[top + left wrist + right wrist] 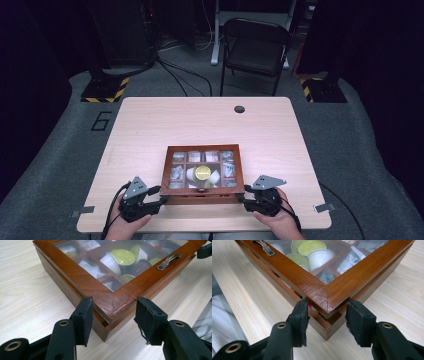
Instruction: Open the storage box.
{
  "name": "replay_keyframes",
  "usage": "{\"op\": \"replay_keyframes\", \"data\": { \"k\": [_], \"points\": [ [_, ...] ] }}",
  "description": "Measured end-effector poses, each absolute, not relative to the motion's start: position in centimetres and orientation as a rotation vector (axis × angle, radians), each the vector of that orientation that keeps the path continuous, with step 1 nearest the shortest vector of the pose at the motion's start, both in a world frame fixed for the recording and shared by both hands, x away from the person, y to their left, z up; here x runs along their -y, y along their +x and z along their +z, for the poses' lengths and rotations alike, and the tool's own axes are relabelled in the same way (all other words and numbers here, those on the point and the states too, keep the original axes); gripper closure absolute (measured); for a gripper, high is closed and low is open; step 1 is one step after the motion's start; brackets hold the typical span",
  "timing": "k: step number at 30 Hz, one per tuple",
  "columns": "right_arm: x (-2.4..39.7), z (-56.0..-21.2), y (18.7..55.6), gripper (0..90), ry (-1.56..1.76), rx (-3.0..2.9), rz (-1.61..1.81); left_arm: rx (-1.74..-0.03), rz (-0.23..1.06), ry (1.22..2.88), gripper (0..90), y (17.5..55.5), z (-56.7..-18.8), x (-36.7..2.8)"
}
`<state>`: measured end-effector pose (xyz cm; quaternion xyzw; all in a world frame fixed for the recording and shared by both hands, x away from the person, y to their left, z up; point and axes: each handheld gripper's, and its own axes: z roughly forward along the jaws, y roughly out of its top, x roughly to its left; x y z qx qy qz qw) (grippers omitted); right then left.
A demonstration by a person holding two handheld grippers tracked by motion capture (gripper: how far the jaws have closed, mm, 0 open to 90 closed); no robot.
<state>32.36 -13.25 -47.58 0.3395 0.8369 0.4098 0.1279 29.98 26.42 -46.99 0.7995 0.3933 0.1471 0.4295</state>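
Observation:
A brown wooden box (202, 148) with a glass lid sits near the front middle of the table. Through the glass I see compartments with white cups topped in yellow-green (202, 173) and small packets. My left gripper (161, 195) is shut on the box's near left corner (110, 302), a pad on each side of the corner. My right gripper (241, 196) clamps the near right corner (327, 300) the same way. A metal handle (169, 261) sits on the lid's front rail (264, 246). At the right corner a narrow gap shows between lid and base.
The light wooden table (200, 120) has a round cable hole (239, 109) at the back. A black folding chair (255, 45) stands beyond it, with cables and stands on the floor. Metal clips (82, 212) sit on the front table corners.

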Motion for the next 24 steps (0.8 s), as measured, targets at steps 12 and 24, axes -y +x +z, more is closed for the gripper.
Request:
{"op": "replay_keyframes", "data": {
  "k": [12,24],
  "points": [
    [13.5,-47.2,32.5,51.8,1.012,-2.401,1.247,-0.988,0.37,2.047,47.3,30.8,-47.6,-25.3],
    [12.7,-48.0,33.4,44.4,1.016,-2.421,1.183,-1.018,0.412,1.993,43.8,30.9,-47.0,-25.0]
  ]
}}
